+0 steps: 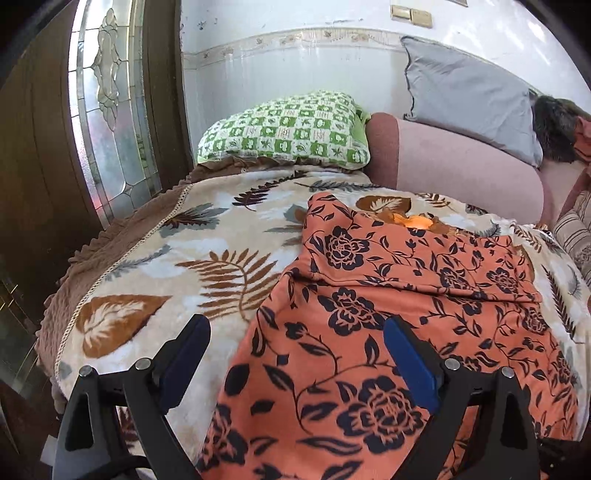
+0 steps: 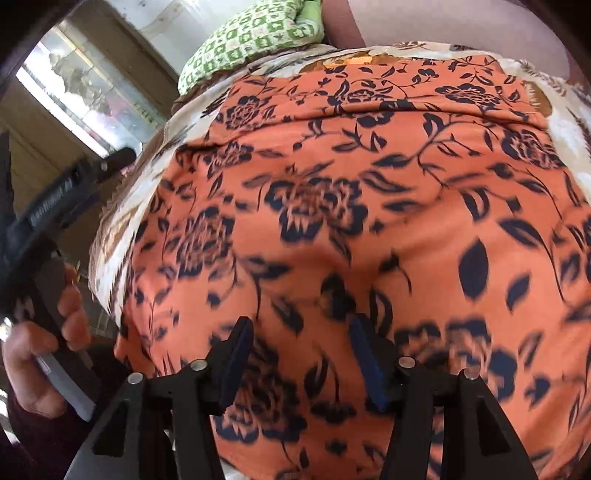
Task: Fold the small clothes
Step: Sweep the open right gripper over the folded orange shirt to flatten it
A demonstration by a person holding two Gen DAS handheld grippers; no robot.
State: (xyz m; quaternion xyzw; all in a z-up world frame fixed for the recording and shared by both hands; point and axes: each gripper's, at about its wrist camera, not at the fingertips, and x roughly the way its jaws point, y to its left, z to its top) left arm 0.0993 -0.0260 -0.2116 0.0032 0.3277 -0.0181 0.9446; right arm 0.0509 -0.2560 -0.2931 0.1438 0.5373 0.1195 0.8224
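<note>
An orange garment with a dark floral print (image 1: 388,295) lies spread on a leaf-patterned blanket (image 1: 155,258), its far part folded over with a crease across it. My left gripper (image 1: 295,328) is open and empty, hovering over the garment's near left edge. In the right wrist view the garment (image 2: 351,184) fills the frame, blurred. My right gripper (image 2: 301,332) is open and empty, close above the cloth's near part. The left gripper (image 2: 55,206), held by a hand, shows at the left edge of that view.
A green checked pillow (image 1: 284,129) lies at the blanket's far end, also in the right wrist view (image 2: 251,33). A pink sofa arm (image 1: 454,162) with a grey cushion (image 1: 469,96) stands at the back right. A wooden door with patterned glass (image 1: 107,103) is on the left.
</note>
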